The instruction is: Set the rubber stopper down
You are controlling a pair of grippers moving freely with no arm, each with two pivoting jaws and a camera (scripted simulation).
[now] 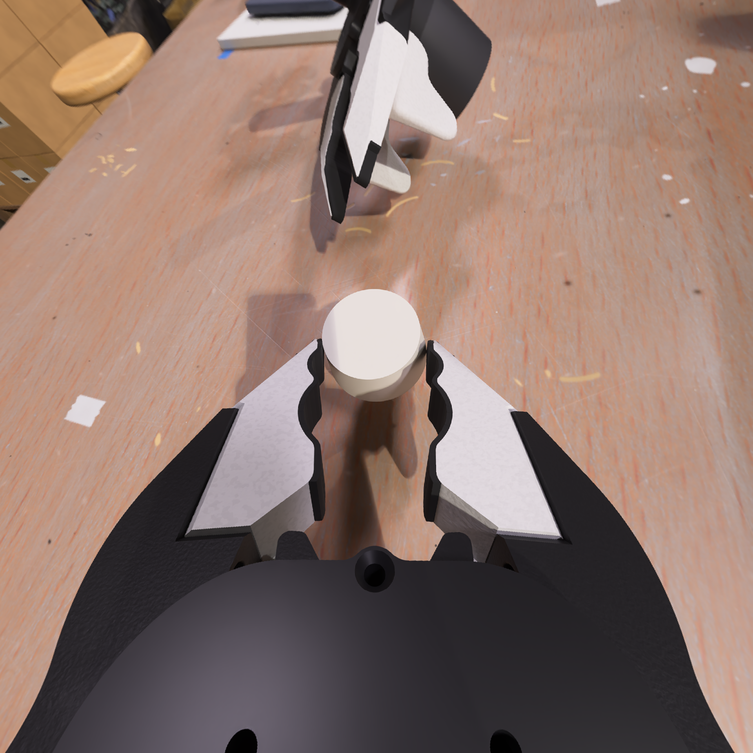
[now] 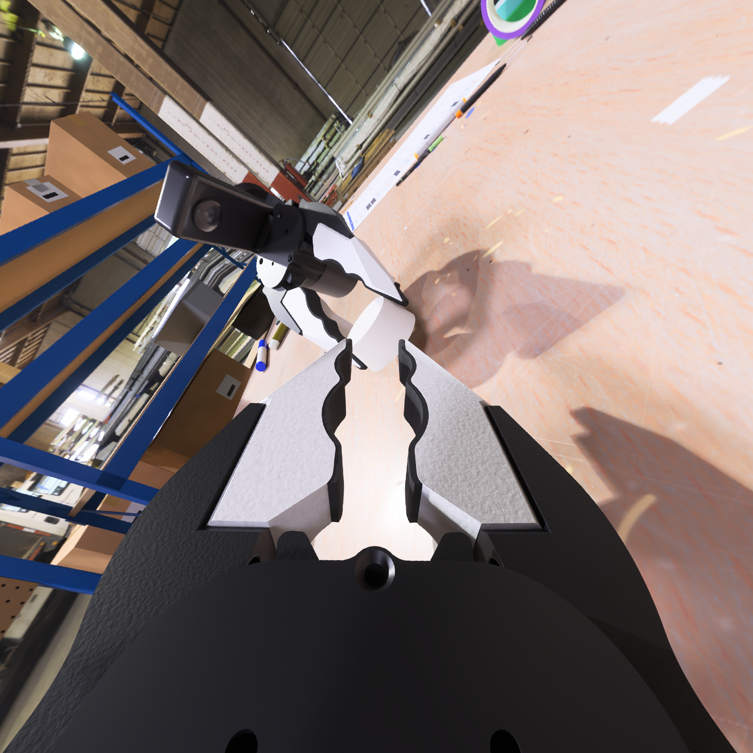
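Observation:
The rubber stopper [image 1: 373, 344] is a short off-white cylinder. My left gripper [image 1: 374, 350] is shut on it, one fingertip against each side, flat face up, low over the wooden table [image 1: 570, 326]. I cannot tell whether its base touches the wood. In the right wrist view the stopper [image 2: 383, 332] sits between the left gripper's fingers [image 2: 379, 281]. My right gripper [image 2: 374, 346] is open and empty. It hangs tilted over the table beyond the stopper, apart from it, in the left wrist view [image 1: 350, 199].
A white board [image 1: 281, 32] with a dark item lies at the table's far end. A round wooden stool [image 1: 102, 67] stands off the left edge. Tape rolls [image 2: 511, 16], a paper sheet with pens [image 2: 428, 138] and a blue marker [image 2: 261, 354] lie on the table. Blue racks [image 2: 122, 228] stand beyond.

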